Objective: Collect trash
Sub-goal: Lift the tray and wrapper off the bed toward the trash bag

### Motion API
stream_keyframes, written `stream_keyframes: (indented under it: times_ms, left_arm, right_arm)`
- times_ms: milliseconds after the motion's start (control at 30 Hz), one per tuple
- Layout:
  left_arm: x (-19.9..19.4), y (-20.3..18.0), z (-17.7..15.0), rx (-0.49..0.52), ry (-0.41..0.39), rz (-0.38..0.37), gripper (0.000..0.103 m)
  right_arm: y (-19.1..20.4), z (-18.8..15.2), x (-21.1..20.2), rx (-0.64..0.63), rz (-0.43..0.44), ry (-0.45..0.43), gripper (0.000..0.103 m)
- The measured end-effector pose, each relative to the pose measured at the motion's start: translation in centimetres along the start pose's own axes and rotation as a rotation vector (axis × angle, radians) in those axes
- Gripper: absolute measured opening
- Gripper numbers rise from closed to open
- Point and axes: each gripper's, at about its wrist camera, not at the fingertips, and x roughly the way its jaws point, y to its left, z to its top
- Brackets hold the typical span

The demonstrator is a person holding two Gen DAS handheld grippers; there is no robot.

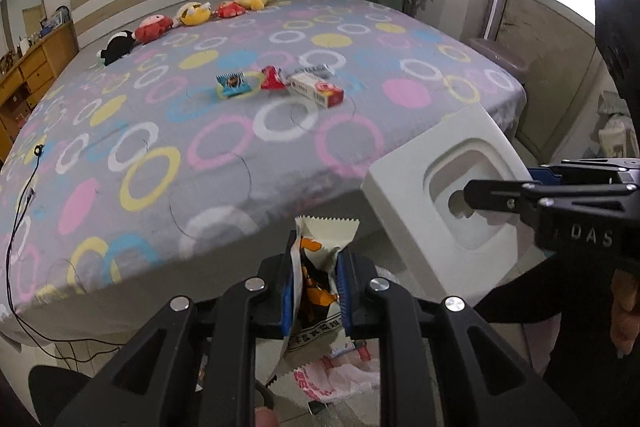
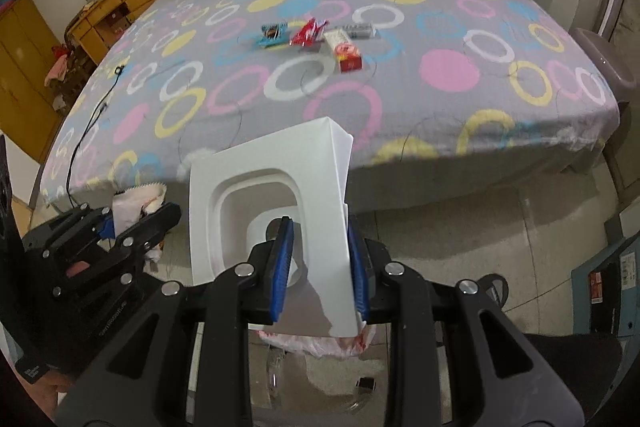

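Holding a crumpled snack wrapper (image 1: 316, 267) between the blue pads, my left gripper (image 1: 316, 287) has its jaws closed on the white-and-orange packet, which sticks out past the tips and hangs down behind them. Below those jaws I can see a thin plastic bag (image 1: 340, 379) with red print, and I judge that is where the wrapper is meant to drop; the view there is cramped, so I cannot say whether the bag's mouth is open.

My right gripper (image 2: 320, 267) is clamped on a white bin lid (image 2: 276, 203) with a recessed opening, one pad inside the opening, the other on the outer edge. The lid is tilted up ahead of the jaws, probably lifted aside so the bag beneath is reachable. The same bag (image 2: 320, 343) shows just under these jaws. From the left wrist view, the right gripper sits off to the right with the lid between the two tools.

Well ahead of both jaws, on the bed (image 1: 240, 163), more trash waits: a blue candy wrapper (image 1: 234, 85), a red wrapper (image 1: 273, 78), a small red-and-white carton (image 1: 318, 89) and a silvery wrapper (image 1: 310, 70) just behind it, all lying close together. Plush toys (image 1: 192, 13) line the headboard and are not part of the job.
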Motion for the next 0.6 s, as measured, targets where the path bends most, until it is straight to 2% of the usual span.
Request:
stream_keyframes:
  times_ms: [133,433,600]
  left_arm:
    - [1.0,-0.7,-1.5,0.021,0.024,0.006,0.018]
    - [5.6,0.2,-6.2,-0.029,0.129,-0.032,0.018]
    - [8.3,0.3,-8.2,-0.055,0.197,-0.072,0.018]
  right_arm:
    - [-0.1,-2.0,1.1,-0.004,-0.009,0.024,0.026]
    - [-0.6,-5.5,4.5,-0.001,-0.056,0.069,0.026]
    - [-1.5,-7.2,7.5,0.020,-0.056,0.124,0.026]
